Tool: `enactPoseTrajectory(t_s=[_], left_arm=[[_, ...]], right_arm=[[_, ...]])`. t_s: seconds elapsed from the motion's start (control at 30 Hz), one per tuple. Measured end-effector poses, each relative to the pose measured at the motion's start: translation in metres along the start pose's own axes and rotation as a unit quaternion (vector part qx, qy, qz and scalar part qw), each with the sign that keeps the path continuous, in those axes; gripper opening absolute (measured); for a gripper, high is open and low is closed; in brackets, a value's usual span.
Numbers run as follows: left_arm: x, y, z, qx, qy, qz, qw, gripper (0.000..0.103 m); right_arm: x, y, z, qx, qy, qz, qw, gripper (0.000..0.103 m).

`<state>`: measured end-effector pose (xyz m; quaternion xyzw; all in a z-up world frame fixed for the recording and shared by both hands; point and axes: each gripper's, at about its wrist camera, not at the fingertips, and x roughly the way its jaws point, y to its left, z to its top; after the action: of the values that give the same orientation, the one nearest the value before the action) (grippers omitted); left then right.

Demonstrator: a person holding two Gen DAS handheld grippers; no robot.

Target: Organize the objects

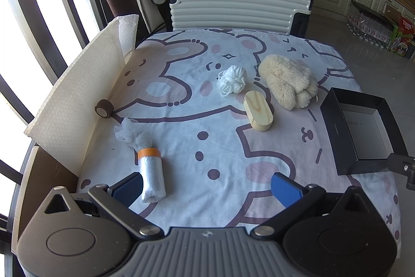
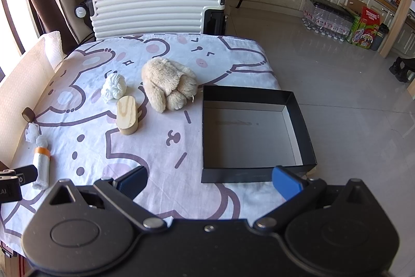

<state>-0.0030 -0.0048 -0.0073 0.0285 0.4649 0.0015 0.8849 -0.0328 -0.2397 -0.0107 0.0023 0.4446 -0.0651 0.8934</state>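
Observation:
On the cartoon-print cloth lie a roll of plastic bags with an orange band (image 1: 151, 174) (image 2: 41, 165), a brown tape roll (image 1: 103, 108) (image 2: 28, 113), a white yarn bundle (image 1: 232, 81) (image 2: 114, 86), an oval wooden block (image 1: 258, 110) (image 2: 127, 118) and a furry cream paw toy (image 1: 289, 81) (image 2: 170, 83). An open black box (image 2: 254, 136) (image 1: 363, 131) sits at the right, with nothing inside. My left gripper (image 1: 207, 188) is open and empty, its left finger beside the bag roll. My right gripper (image 2: 210, 182) is open and empty, at the box's near wall.
A white foam board (image 1: 77, 100) stands along the table's left edge. A white ribbed suitcase (image 1: 238, 4) (image 2: 158, 9) stands behind the table's far edge. Tiled floor, cabinets and drink cartons (image 2: 363, 27) lie to the right.

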Motion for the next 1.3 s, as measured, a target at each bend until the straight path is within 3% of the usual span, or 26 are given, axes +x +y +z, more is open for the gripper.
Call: enactPoseTrajectory(t_s=[0.6, 0.83, 1.3], left_arm=[[0.000, -0.001, -0.002, 0.004, -0.003, -0.002, 1.0000, 0.103], [-0.008, 0.006, 0.001, 0.010, -0.024, 0.012, 0.9996, 0.103], [-0.020, 0.064, 0.001, -0.039, -0.047, 0.038, 0.9974, 0.103]], right_arm=[[-0.001, -0.001, 0.001, 0.003, 0.000, -0.001, 1.000, 0.103], [-0.003, 0.005, 0.003, -0.005, -0.008, 0.002, 1.000, 0.103], [-0.015, 0.050, 0.029, -0.025, -0.029, 0.030, 0.999, 0.103]])
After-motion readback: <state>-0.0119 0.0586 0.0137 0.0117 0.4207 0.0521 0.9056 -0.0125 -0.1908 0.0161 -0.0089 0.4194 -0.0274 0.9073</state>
